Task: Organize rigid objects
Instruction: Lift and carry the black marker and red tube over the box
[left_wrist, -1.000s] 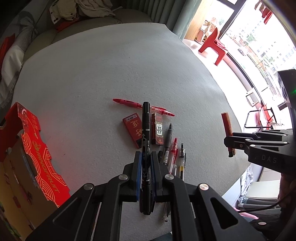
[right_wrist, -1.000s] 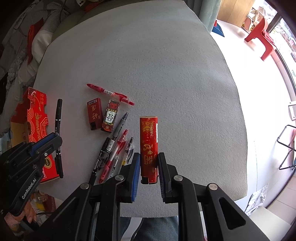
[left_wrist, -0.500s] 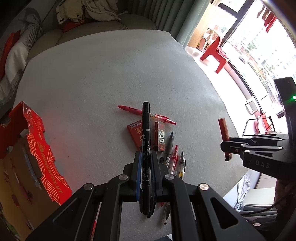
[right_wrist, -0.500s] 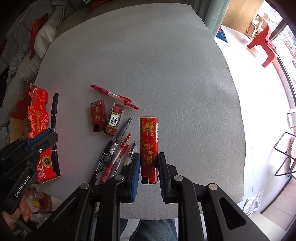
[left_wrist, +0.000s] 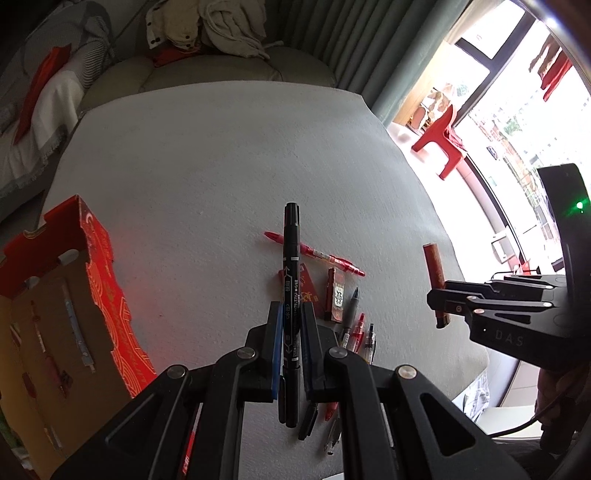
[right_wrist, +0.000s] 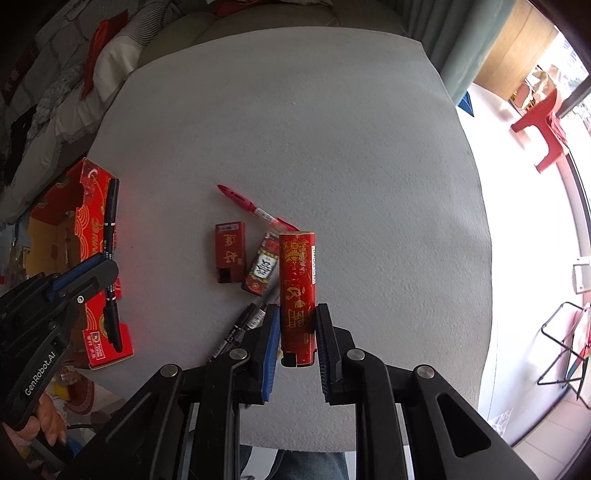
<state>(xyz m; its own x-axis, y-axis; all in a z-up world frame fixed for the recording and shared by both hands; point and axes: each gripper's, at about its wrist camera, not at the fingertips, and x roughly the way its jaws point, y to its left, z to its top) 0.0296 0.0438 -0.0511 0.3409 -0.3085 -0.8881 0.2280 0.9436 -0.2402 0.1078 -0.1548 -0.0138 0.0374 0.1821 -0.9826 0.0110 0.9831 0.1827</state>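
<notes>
My left gripper (left_wrist: 291, 325) is shut on a black marker (left_wrist: 291, 266) and holds it above the table; it shows in the right wrist view (right_wrist: 110, 236) over the box. My right gripper (right_wrist: 297, 325) is shut on a red tube with gold print (right_wrist: 297, 280), also held in the air, seen from the left (left_wrist: 435, 266). On the white table (right_wrist: 332, 129) lie a red pen (right_wrist: 255, 208), two small red boxes (right_wrist: 229, 254) (right_wrist: 263, 266) and several pens (left_wrist: 354, 328).
An open red cardboard box (left_wrist: 92, 295) stands at the table's left edge, with pens inside. A sofa with clothes (left_wrist: 207, 29) is behind the table. A red chair (left_wrist: 441, 136) stands by the window on the right.
Both grippers have pulled back and tilted up a little with their loads. The left gripper has shifted left, closer to the red box. The grips are unchanged.
</notes>
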